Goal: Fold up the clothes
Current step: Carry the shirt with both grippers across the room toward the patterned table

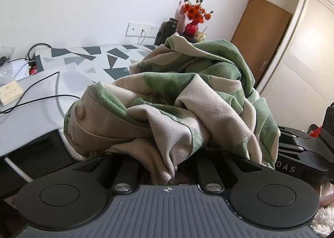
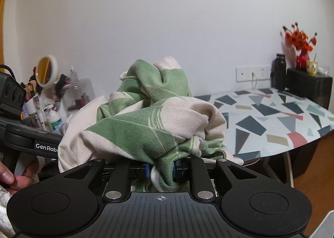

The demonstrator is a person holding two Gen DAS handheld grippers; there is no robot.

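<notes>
From my right wrist view, the bunched garment sits directly ahead, heaped above the right gripper. The table lies behind it and to the right. A vase of flowers and a cup stand on a box at the table's far end, against the wall. A round mirror stands far left, among bottles.

The bunched green-and-cream garment blocks the way straight ahead. To its right the patterned tabletop lies bare up to the black box and vase. Bottles crowd the left.
</notes>
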